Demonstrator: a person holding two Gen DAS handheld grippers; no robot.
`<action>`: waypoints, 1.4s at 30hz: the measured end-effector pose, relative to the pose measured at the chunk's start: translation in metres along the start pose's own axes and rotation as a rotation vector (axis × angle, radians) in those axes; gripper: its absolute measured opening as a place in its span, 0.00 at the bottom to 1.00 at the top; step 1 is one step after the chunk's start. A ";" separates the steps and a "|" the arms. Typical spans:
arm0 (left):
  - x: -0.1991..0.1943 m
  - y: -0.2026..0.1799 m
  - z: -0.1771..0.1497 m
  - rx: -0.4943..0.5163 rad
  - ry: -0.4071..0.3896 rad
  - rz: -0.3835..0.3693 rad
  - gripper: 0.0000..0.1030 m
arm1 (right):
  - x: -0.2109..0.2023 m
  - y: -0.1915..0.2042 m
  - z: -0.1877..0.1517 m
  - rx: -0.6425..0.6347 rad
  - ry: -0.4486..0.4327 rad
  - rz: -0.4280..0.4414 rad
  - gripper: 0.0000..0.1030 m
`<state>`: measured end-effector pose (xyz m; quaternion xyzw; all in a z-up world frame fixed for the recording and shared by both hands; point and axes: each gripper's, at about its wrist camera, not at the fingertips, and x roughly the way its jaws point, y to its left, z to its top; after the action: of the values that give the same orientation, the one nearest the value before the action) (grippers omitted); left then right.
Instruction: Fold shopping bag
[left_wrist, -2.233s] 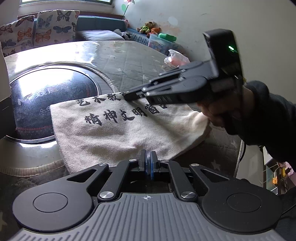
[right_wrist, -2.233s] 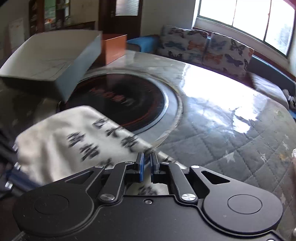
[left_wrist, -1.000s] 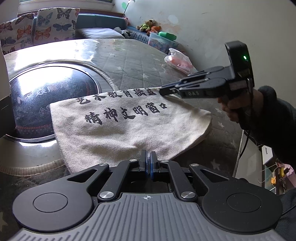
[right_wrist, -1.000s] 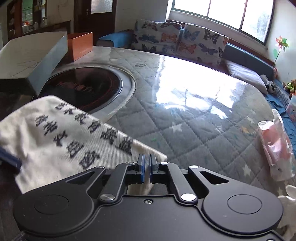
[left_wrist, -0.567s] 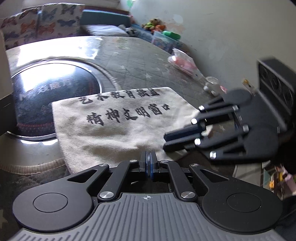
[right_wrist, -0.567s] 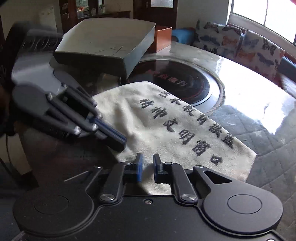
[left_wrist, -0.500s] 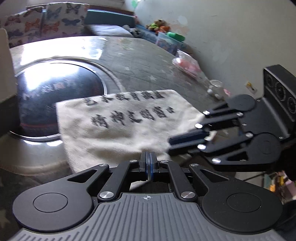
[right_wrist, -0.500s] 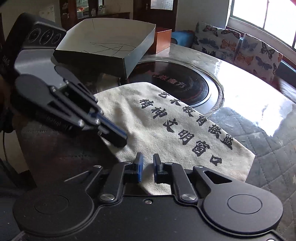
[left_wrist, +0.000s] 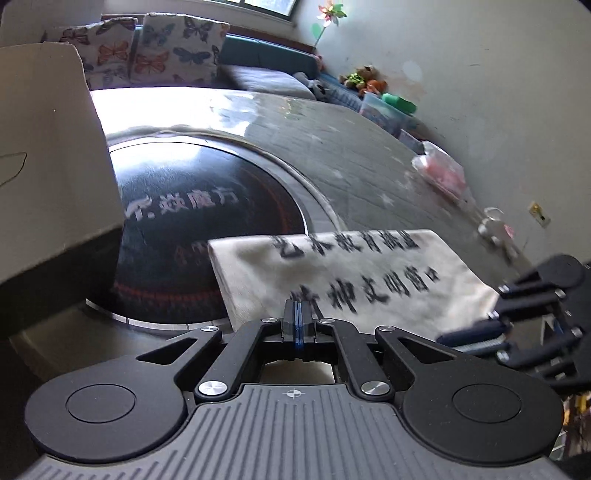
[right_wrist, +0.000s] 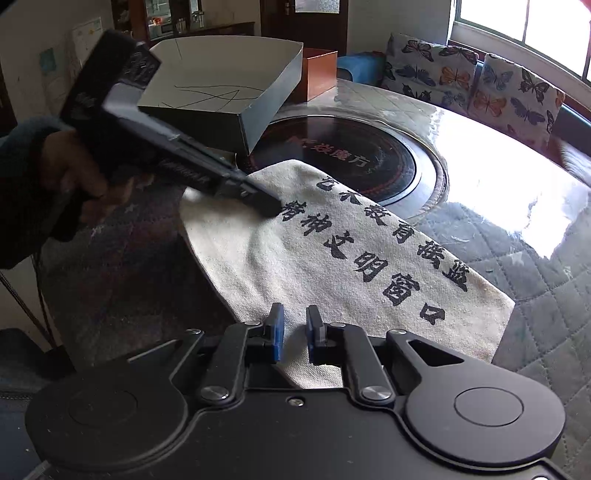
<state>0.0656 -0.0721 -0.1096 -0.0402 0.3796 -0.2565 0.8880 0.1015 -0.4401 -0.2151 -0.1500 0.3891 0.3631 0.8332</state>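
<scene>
Best to keep the left tool (right_wrist: 271, 206), fingers pressed together, flat on the cream canvas shopping bag with black printed characters (right_wrist: 343, 258) as an anchor, and to bring the right tool (right_wrist: 293, 334), fingers slightly spread with nothing between them, squarely onto the near hem before closing. Lying as a flat, already narrowed oblong near the front edge of the quilted grey tabletop (right_wrist: 546, 295), far corner overlapping the round black glass inset (right_wrist: 354, 155); could fit a half-folded stage or a final smoothing.
</scene>
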 end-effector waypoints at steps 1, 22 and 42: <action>0.002 -0.002 0.002 0.020 -0.005 0.012 0.03 | 0.001 0.001 0.000 -0.002 -0.001 -0.002 0.13; -0.006 0.009 0.010 0.050 -0.032 0.101 0.04 | 0.002 0.000 -0.002 -0.001 -0.005 -0.001 0.13; -0.021 -0.063 -0.018 0.318 0.083 -0.111 0.11 | -0.003 -0.005 -0.001 -0.018 0.001 -0.007 0.25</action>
<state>0.0139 -0.1142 -0.0919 0.0905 0.3678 -0.3635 0.8511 0.1031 -0.4451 -0.2131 -0.1591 0.3858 0.3637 0.8328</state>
